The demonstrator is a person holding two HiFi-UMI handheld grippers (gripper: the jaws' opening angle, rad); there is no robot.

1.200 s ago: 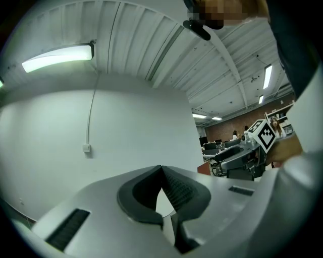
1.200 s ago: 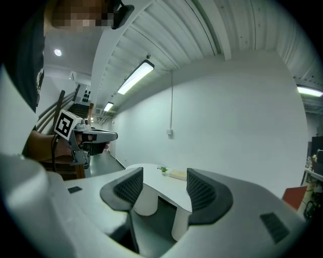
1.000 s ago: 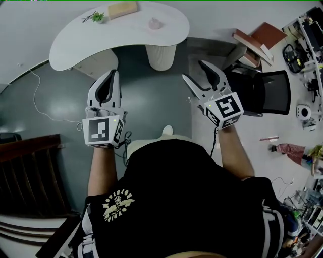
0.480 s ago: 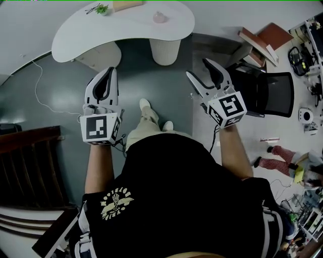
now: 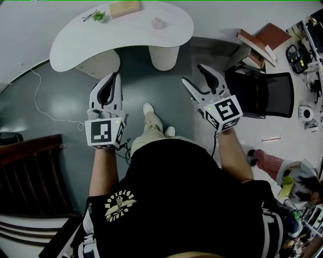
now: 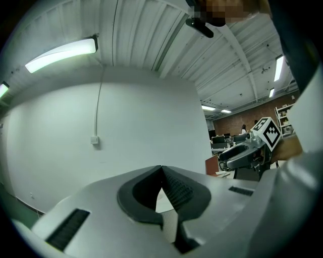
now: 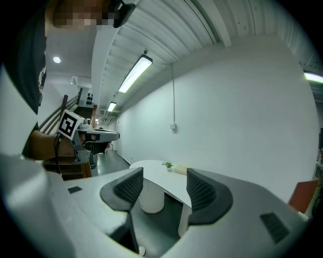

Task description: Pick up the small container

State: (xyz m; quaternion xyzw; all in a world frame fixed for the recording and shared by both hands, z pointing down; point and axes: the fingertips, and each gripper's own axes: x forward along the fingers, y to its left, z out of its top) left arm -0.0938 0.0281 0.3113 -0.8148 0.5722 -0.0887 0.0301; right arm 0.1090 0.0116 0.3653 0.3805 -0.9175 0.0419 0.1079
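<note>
Item 1. The small pale-pink rounded container point(image 5: 158, 22) is sitting on the far part of the white kidney-shaped table point(image 5: 101, 43), well apart from both grippers and touched by neither.

Item 2. The left gripper point(image 5: 116, 75) is hovering over the grey-green floor point(image 5: 60, 95) short of the table's near edge. Its jaws are pressing together tip to tip with nothing between them (its own view point(image 6: 161, 170) is looking over them at a bare white wall point(image 6: 141, 126)).

Item 3. The right gripper point(image 5: 194, 74) is hanging level with the left one, near the white ribbed cylindrical pedestal point(image 5: 164, 57) under the table. Its jaws are standing apart and gripping nothing; in the right gripper view point(image 7: 164, 187) the pedestal point(image 7: 151, 197) and table top point(image 7: 161, 179) are showing through the gap, far behind it.

Item 4. Also lying on the table: a tan rectangular block point(image 5: 124, 8) and a small green potted plant point(image 5: 99, 16), both left of the container.

Item 5. The person in the black printed T-shirt point(image 5: 186, 201) is standing between the grippers, one white shoe point(image 5: 148, 108) reaching forward.

Item 6. Surroundings: a black mesh office chair point(image 5: 267, 93) standing just right of the right gripper; reddish-brown books point(image 5: 260, 40) beyond it; a thin white cable point(image 5: 36, 95) trailing across the floor at left.
</note>
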